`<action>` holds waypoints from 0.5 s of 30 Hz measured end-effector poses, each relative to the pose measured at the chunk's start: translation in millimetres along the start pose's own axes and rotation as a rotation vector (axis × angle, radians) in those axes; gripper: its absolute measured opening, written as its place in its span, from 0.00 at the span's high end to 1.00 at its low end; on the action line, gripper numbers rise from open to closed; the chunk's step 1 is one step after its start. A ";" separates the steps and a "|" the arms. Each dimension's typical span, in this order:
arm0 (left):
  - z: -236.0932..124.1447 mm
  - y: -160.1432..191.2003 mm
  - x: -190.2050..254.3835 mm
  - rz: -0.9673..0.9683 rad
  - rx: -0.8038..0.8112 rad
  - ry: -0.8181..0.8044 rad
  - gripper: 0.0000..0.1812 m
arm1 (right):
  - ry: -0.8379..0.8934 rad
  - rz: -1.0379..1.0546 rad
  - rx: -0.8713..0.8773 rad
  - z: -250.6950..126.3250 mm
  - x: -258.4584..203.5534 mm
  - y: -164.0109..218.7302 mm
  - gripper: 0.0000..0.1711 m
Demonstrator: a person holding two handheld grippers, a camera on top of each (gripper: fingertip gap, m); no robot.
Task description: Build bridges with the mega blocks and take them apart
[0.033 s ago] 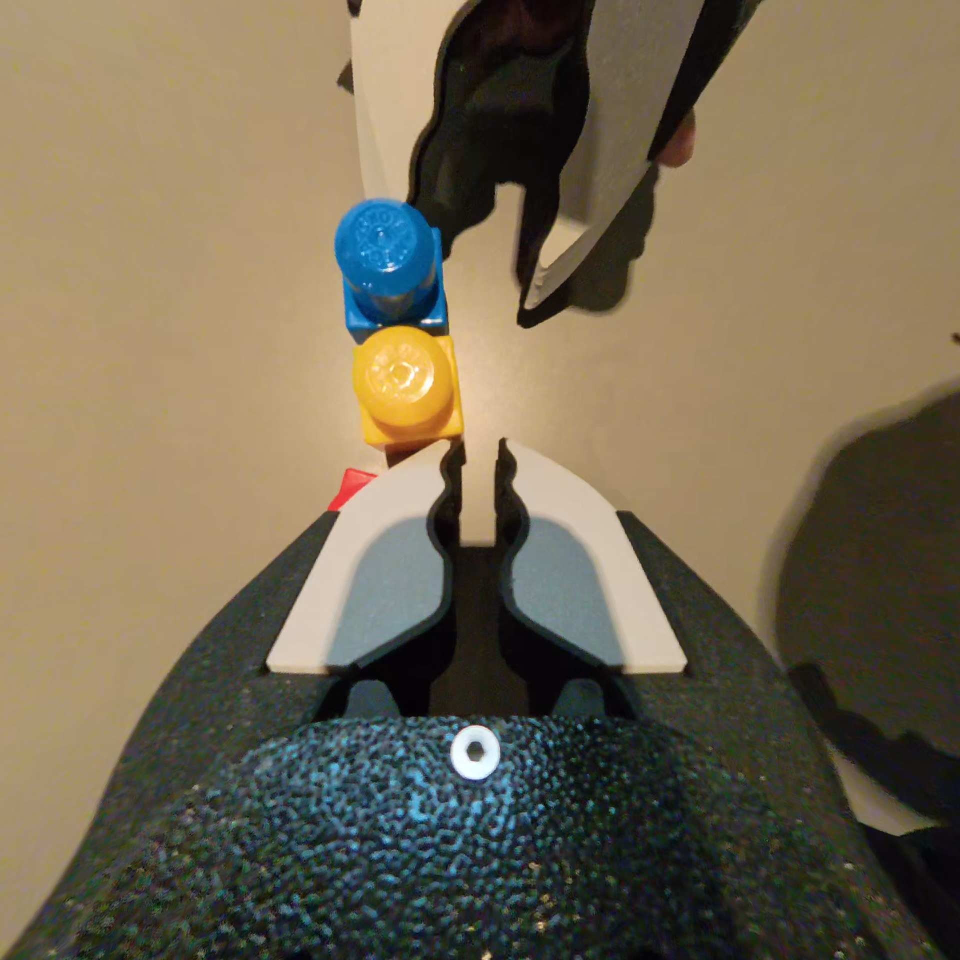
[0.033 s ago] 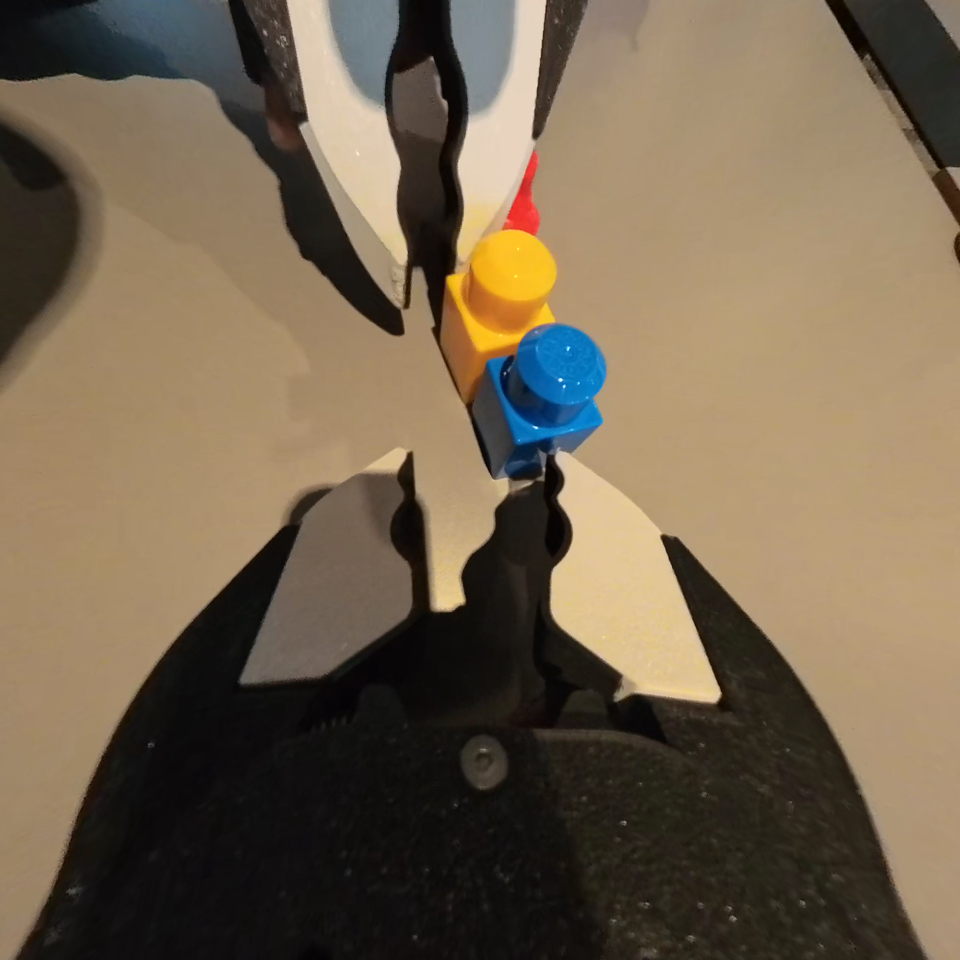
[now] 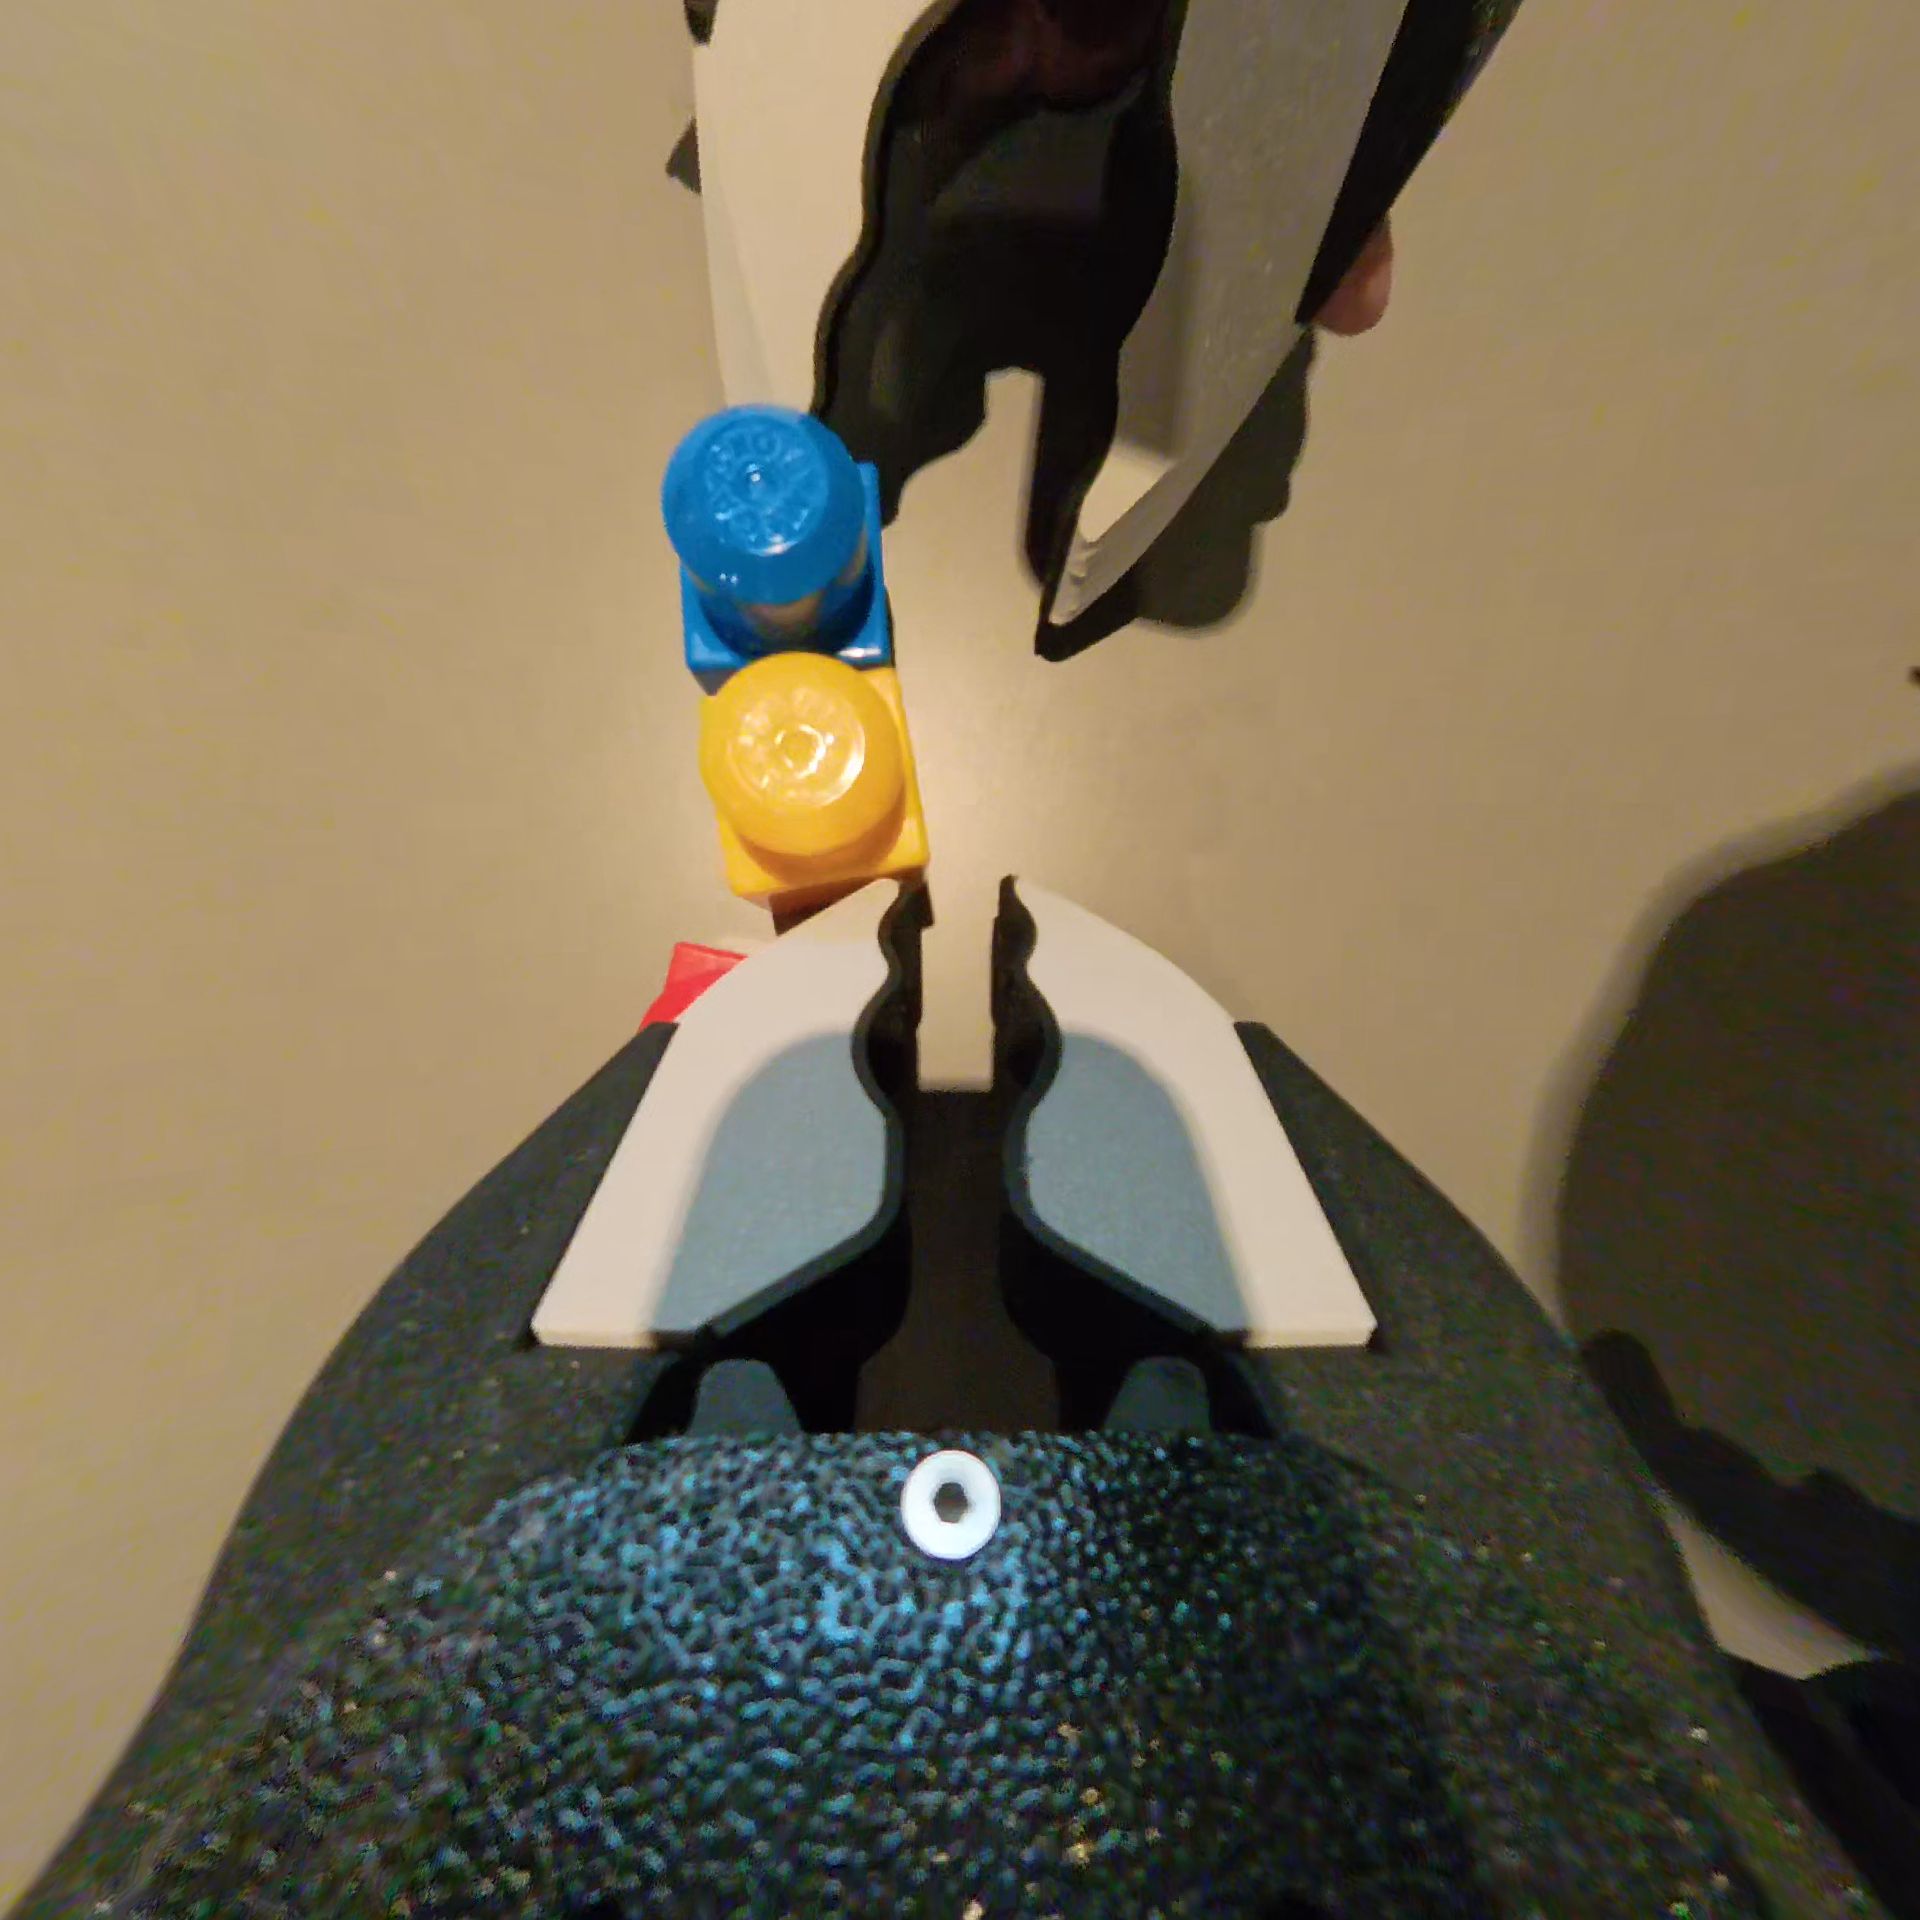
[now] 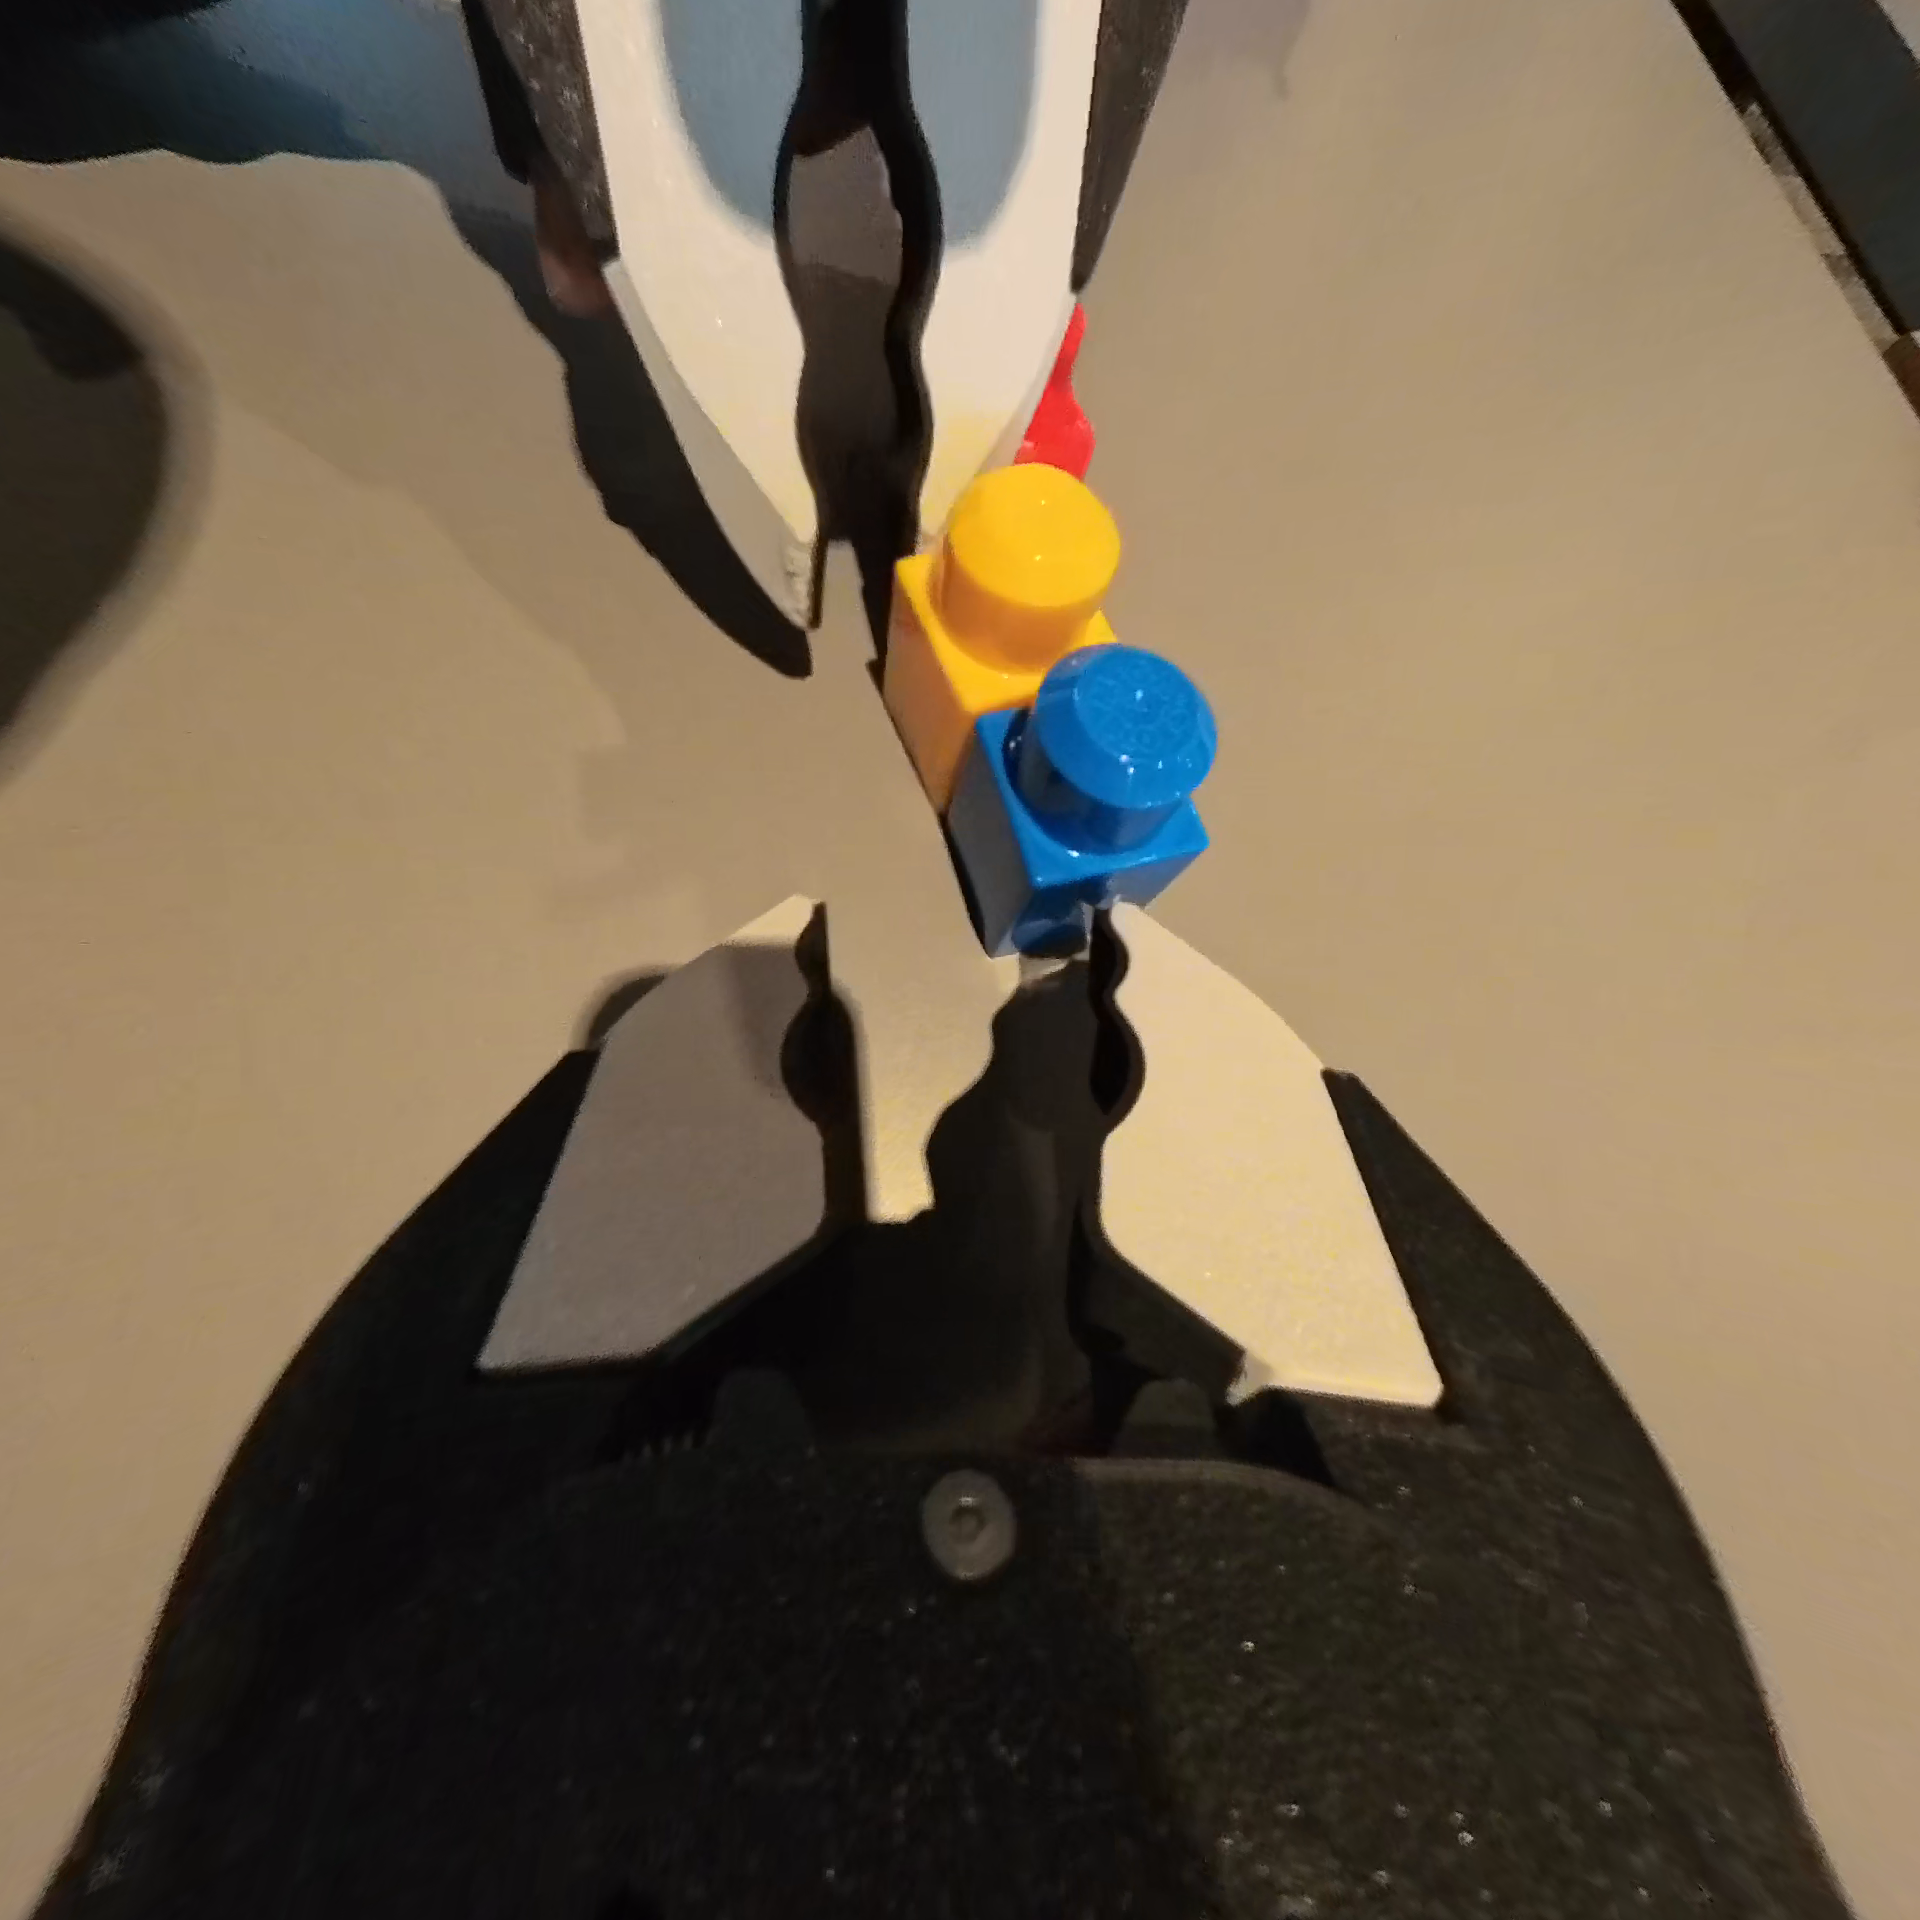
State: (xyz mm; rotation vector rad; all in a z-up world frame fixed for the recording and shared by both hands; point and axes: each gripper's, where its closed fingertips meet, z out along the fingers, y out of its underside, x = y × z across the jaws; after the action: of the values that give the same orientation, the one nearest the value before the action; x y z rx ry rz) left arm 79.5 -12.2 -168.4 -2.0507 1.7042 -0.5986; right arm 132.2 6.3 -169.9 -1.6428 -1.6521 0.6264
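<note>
Three single-stud mega blocks stand in a row on the beige table. The blue block (image 3: 769, 540) (image 4: 1081, 810) and the yellow block (image 3: 810, 779) (image 4: 997, 623) touch. The red block (image 3: 691, 977) (image 4: 1055, 416) is mostly hidden behind my left gripper's finger. My left gripper (image 3: 961, 899) (image 4: 862, 561) is empty, with a narrow gap between its fingers, its tips just right of the yellow block. My right gripper (image 4: 956, 920) (image 3: 945, 540) faces it, open and empty, with one fingertip against the blue block.
The table (image 3: 312, 727) is otherwise bare around the blocks. A dark table edge (image 4: 1818, 156) runs along the upper right of the right wrist view. A large dark shadow (image 3: 1745, 1091) lies to the right of my left gripper. One gripper's finger ends stand about 6 cm off the other's.
</note>
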 end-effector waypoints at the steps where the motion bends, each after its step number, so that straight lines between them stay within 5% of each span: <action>1: 2.0 -0.3 0.5 0.001 -0.003 0.001 0.92 | -0.007 0.003 0.000 0.2 0.0 -0.1 0.71; 15: 18.3 -12.1 12.0 0.033 -0.015 0.007 0.92 | -0.183 -0.147 0.008 -2.0 11.5 5.3 0.69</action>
State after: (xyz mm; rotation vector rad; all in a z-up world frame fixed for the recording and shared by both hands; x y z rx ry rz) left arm 101.5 -21.3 -175.9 -2.0288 1.7487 -0.5842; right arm 137.9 17.8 -171.0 -1.4780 -1.8792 0.7255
